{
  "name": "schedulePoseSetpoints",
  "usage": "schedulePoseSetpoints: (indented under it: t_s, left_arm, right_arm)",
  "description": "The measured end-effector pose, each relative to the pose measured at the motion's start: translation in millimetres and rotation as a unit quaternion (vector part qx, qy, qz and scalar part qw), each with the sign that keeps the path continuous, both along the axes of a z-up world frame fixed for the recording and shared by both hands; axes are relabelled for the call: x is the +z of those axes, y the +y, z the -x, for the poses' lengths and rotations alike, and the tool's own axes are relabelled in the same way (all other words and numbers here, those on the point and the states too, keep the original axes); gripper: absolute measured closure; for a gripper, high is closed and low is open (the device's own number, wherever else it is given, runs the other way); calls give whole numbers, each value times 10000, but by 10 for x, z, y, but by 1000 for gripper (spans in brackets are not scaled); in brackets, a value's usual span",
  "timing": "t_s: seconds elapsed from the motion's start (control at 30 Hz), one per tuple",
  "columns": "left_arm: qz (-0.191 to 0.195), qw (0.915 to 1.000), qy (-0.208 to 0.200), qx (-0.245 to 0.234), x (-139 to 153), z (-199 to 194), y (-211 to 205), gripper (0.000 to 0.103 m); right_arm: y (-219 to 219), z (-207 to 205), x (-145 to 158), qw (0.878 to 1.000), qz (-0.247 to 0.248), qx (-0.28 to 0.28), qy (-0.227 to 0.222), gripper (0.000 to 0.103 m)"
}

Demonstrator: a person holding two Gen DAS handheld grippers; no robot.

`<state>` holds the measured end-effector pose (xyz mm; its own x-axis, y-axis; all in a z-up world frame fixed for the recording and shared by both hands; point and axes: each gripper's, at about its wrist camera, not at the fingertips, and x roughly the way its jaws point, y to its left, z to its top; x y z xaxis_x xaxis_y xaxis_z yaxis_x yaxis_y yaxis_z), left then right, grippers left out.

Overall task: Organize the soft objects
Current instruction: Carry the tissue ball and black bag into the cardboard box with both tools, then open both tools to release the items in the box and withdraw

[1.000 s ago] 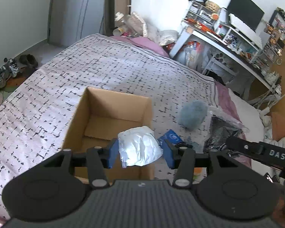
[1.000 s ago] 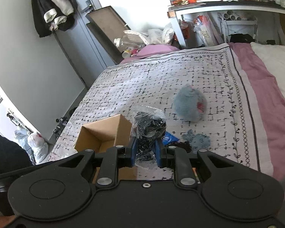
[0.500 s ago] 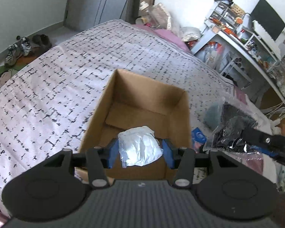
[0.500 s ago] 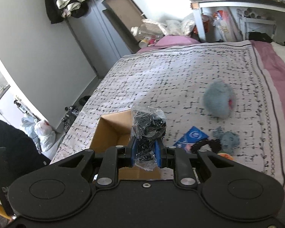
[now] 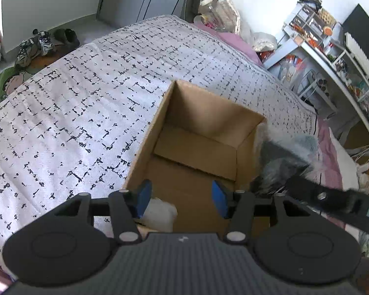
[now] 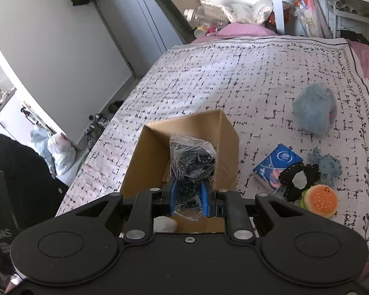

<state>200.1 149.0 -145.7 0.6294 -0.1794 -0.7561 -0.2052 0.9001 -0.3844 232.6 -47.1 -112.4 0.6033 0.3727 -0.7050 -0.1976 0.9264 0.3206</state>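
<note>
Whereas 0.5 s earlier the left gripper [image 5: 179, 201] pinched the white bundle [image 5: 161, 215], its jaws are now spread and the bundle lies released in the cardboard box [image 5: 209, 113], at 7 o'clock of the opening. Pressed on the clear bag of black pieces [image 6: 192, 162], the right gripper [image 6: 188, 201] hangs over the same box [image 6: 184, 132], so 1 item is stowed and a 2nd seems ready to drop. At 2 to 3 o'clock on the bedspread [image 6: 246, 78] wait the blue fluffy ball [image 6: 313, 114], blue packet [image 6: 278, 163] and burger toy [image 6: 319, 202].
</note>
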Motion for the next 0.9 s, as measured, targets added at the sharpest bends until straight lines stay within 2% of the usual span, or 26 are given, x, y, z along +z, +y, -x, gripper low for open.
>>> schedulePoseSetpoints:
  t_s: [0.47, 0.53, 0.63, 0.9]
  left_arm:
    - [200, 9990, -287, 274, 143, 146, 213, 50]
    - [240, 9988, -266, 335, 127, 152, 257, 50]
    - [261, 9986, -254, 375, 114, 151, 288, 50]
    - [283, 9988, -282, 269, 102, 127, 282, 50]
  right_arm:
    - [284, -101, -246, 9982, 183, 251, 506, 81]
    - [316, -122, -311, 9971, 244, 261, 676, 78]
    - [336, -150, -381, 9948, 398, 180, 923, 60]
    - [291, -138, -302, 9947, 493, 176, 882, 59]
